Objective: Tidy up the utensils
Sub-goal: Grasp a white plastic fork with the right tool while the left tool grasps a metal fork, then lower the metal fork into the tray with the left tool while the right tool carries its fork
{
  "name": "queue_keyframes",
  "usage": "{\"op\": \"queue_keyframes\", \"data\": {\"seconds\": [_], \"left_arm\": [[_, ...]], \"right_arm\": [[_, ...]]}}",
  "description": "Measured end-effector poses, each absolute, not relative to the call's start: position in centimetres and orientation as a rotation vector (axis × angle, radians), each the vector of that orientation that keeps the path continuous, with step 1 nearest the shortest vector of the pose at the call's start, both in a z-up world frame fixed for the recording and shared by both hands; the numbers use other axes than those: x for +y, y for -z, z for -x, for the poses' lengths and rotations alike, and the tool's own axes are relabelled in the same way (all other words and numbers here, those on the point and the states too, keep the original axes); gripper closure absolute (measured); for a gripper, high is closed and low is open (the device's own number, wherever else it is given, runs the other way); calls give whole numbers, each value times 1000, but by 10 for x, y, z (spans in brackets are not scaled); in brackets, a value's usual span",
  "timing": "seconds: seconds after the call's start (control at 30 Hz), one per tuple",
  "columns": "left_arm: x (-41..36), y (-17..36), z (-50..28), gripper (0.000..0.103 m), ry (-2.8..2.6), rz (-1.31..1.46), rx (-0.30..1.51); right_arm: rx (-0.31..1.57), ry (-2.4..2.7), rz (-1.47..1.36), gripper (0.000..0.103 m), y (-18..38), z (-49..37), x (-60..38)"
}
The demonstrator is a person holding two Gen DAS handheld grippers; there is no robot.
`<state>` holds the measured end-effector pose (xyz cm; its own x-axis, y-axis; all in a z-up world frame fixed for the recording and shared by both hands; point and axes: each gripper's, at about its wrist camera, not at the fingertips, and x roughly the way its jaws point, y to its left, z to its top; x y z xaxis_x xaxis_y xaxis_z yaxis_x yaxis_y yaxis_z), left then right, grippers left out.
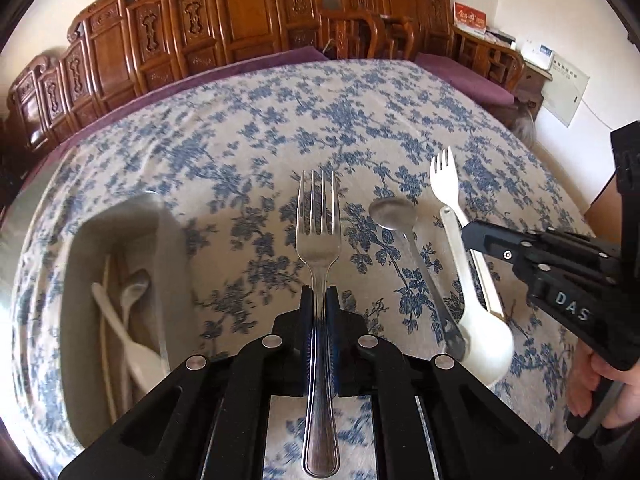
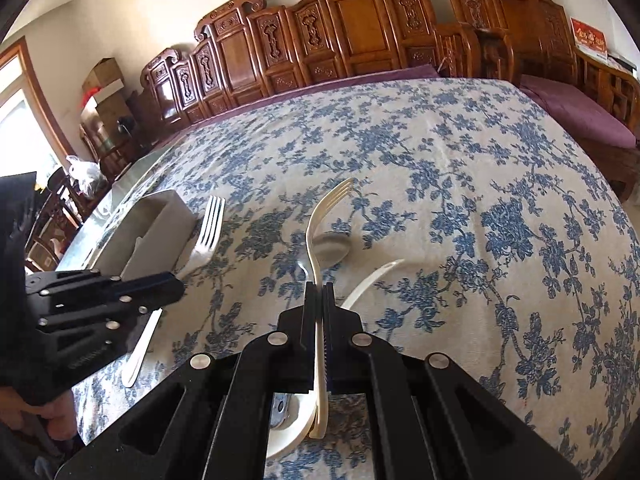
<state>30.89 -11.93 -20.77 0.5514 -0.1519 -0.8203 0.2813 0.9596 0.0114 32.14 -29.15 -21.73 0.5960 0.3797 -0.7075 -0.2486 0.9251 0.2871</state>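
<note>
Both forks are picked up, neither yet stowed. The left gripper [image 1: 320, 300] is clamped on the steel fork [image 1: 318, 236], just right of the bin [image 1: 168, 240]. The right gripper [image 2: 320, 296], farther right of the bin, pinches the white fork [image 2: 316, 232]. Next, each likely needs carrying over the bin and releasing.

Two fisheye views, each mounted on a handheld gripper, look steeply down and forward, close over a blue-flowered tablecloth [image 1: 256, 128] toward carved wooden chairs [image 2: 360, 20] at the far side. Both share the tablecloth's middle, and each shows the other gripper at its edge.
</note>
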Motion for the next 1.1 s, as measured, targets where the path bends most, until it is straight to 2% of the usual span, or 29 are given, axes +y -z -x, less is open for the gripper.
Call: {"op": "queue_keyframes", "data": {"seconds": [0.33,0.7,1.1], "left_arm": [[-96,172,-286,97,261,-127,889],[-63,138,-273,97,223,-119,831],[-4,157,-292,97,123,-85,876]], "right_arm": [[744,-347,-156,99,184,-298,-293],[707,-389,-165,99,168,-275,-276],[712,-484,-127,99,166,-261,-228]]}}
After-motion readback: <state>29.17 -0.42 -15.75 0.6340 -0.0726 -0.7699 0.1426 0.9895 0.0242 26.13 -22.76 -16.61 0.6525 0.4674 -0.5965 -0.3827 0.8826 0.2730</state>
